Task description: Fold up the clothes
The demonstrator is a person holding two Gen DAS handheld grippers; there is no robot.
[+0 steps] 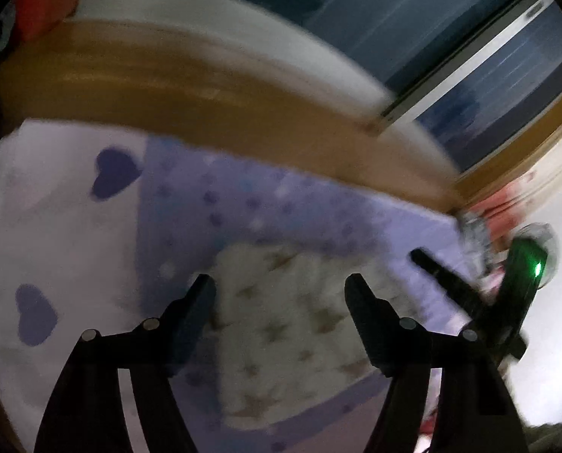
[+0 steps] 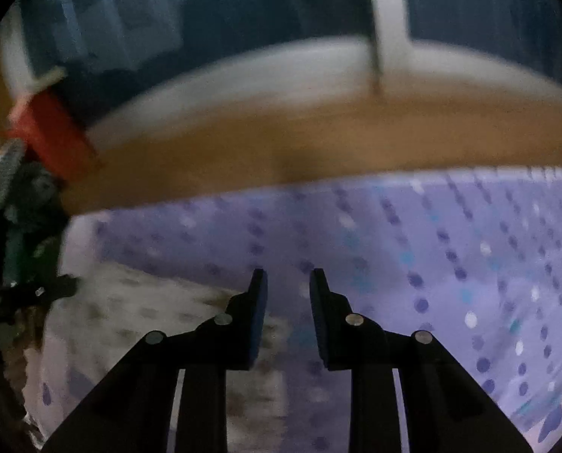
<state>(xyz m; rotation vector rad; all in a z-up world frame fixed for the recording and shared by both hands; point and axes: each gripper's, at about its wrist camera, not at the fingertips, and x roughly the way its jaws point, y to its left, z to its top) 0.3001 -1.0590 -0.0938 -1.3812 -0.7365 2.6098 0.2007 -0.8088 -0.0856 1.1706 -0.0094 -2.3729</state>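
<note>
Black fingers (image 1: 205,302) of the left gripper (image 1: 281,294) fill the bottom of the left wrist view, spread wide with nothing between them; below the gap lies a cream, star-patterned garment (image 1: 281,324), bunched on a lilac dotted bedsheet (image 1: 243,204). Right gripper (image 2: 286,290) also holds nothing, its fingers set closer together but with a clear gap, hanging over the sheet with the garment's edge (image 2: 137,309) to its lower left. Both views are dim and motion-blurred, so seams, hems and layer count cannot be read; whether the garment is partly folded or simply crumpled cannot be told. Risks, as judged: a pinch made on such soft fabric could take the bedsheet along with it, or only one layer, dragging the pile askew. The two grippers sit near each other (right gripper seen at the left view's edge (image 1: 470,294)), so a collision is possible. A wooden bed frame (image 1: 167,87) lies beyond.
</note>
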